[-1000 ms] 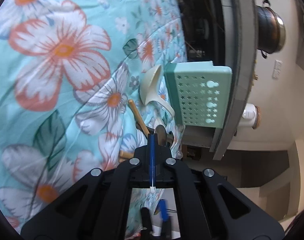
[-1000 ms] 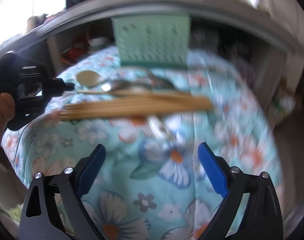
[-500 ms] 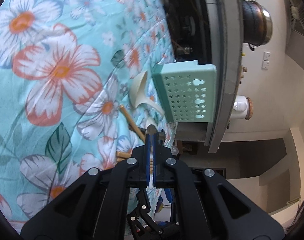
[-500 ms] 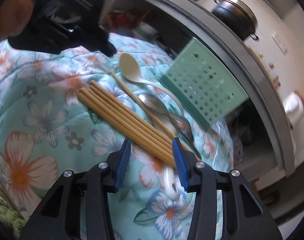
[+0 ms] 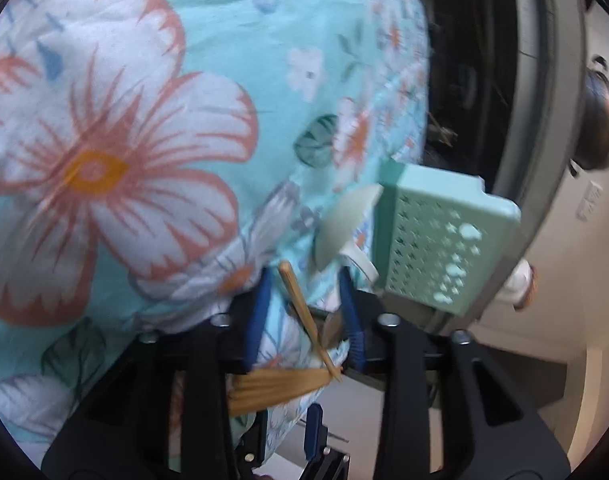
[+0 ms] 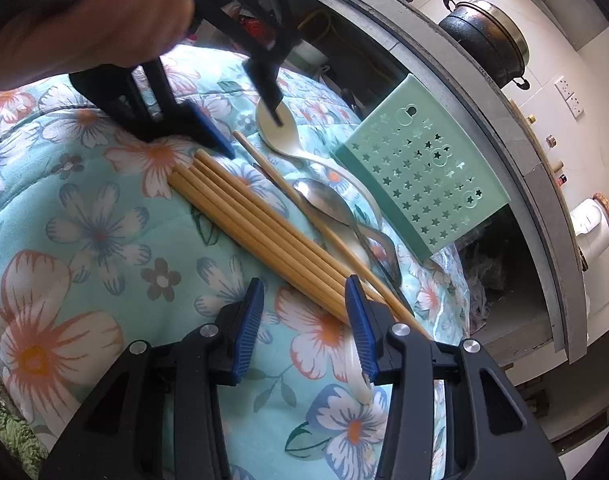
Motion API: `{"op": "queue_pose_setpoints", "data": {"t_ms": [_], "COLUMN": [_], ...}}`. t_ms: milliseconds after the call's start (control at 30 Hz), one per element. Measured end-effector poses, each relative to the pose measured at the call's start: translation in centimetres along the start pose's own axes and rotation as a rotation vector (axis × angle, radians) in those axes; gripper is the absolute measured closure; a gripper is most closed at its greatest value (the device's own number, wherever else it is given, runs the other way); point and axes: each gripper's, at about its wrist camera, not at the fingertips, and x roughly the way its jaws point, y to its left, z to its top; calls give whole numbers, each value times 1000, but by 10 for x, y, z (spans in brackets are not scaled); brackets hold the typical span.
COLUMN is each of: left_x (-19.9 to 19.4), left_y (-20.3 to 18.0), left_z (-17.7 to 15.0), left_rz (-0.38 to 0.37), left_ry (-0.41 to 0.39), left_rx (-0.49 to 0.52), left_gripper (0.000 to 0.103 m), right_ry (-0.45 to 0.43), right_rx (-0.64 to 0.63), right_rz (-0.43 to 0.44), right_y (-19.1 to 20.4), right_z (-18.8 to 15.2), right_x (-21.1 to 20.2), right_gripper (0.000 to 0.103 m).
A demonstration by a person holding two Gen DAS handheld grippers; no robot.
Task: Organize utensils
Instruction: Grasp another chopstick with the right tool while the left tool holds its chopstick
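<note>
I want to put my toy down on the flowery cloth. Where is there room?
The flowery cloth is bare left of the chopsticks, near the right gripper. It is crowded between the chopsticks and green basket, where the metal spoon and white spoon lie.

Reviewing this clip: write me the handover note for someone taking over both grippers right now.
Left gripper: open, holding nothing, fingers astride the far end of a single chopstick that lies apart from the rest.
Right gripper: open, empty, at the near end of the chopstick bundle.
On the floral cloth: bundle, single chopstick, cream ladle, metal spoon. The green perforated holder lies beside them.
Done: nothing visibly in the holder.
Left: every utensil, presumably into the holder.
</note>
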Motion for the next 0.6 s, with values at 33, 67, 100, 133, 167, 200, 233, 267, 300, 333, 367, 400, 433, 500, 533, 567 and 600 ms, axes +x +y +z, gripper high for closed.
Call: {"op": "queue_pose_setpoints", "data": {"t_ms": [33, 67, 100, 133, 167, 200, 233, 267, 300, 333, 367, 400, 433, 500, 533, 567, 600], "left_x": [2, 3, 4, 4, 4, 5, 3, 1, -3, -10, -20, -31, -42, -57, -60, -62, -63], "left_y": [1, 3, 3, 3, 3, 2, 3, 3, 3, 4, 5, 7, 10, 19, 24, 29, 29], "left_z": [1, 0, 0, 0, 0, 0, 0, 0, 0, 0, 1, 4, 7, 16, 19, 21, 21], "left_rz": [15, 24, 19, 17, 12, 4, -4, -17, -30, -48, -65, -76, -79, -83, -94, -106, -107], "left_ry": [-6, -14, -21, -28, -32, -37, -42, -44, -44, -50, -69, -101, -135, -167, -154, -129, -116], "left_rx": [-7, -9, -7, -9, -10, -12, -16, -19, -23, -34, -39, -40, -42, -66, -86, -113, -121], "left_gripper": [90, 94, 94, 95, 95, 97, 97, 98, 98, 99, 99, 99, 99, 99, 98, 98, 95], "right_ry": [-2, -4, -4, -5, -6, -7, -9, -9, -9, -9, -10, -11, -13, -15, -16, -15, -15], "right_rx": [2, 5, 8, 13, 19, 23, 28, 28, 26, 23, 20, 20, 25, 31, 34, 37, 38], "right_rz": [0, 2, 3, 6, 8, 10, 13, 13, 12, 11, 12, 13, 16, 18, 19, 21, 22], "right_y": [0, 0, 0, 0, -1, -1, -1, -1, -1, -1, -2, -3, -3, -4, -4, -4, -4], "right_z": [0, 0, -1, -2, -3, -3, -3, -3, -3, -3, -3, -3, -3, -3, -4, -3, -3], "right_x": [0, 1, 1, 1, 1, 1, 1, 1, 2, 2, 3, 3, 3, 3, 4, 4, 4], "right_gripper": [61, 61, 61, 61, 61, 61, 61, 61, 61, 61, 61, 61, 61, 61, 61, 61, 61]}}
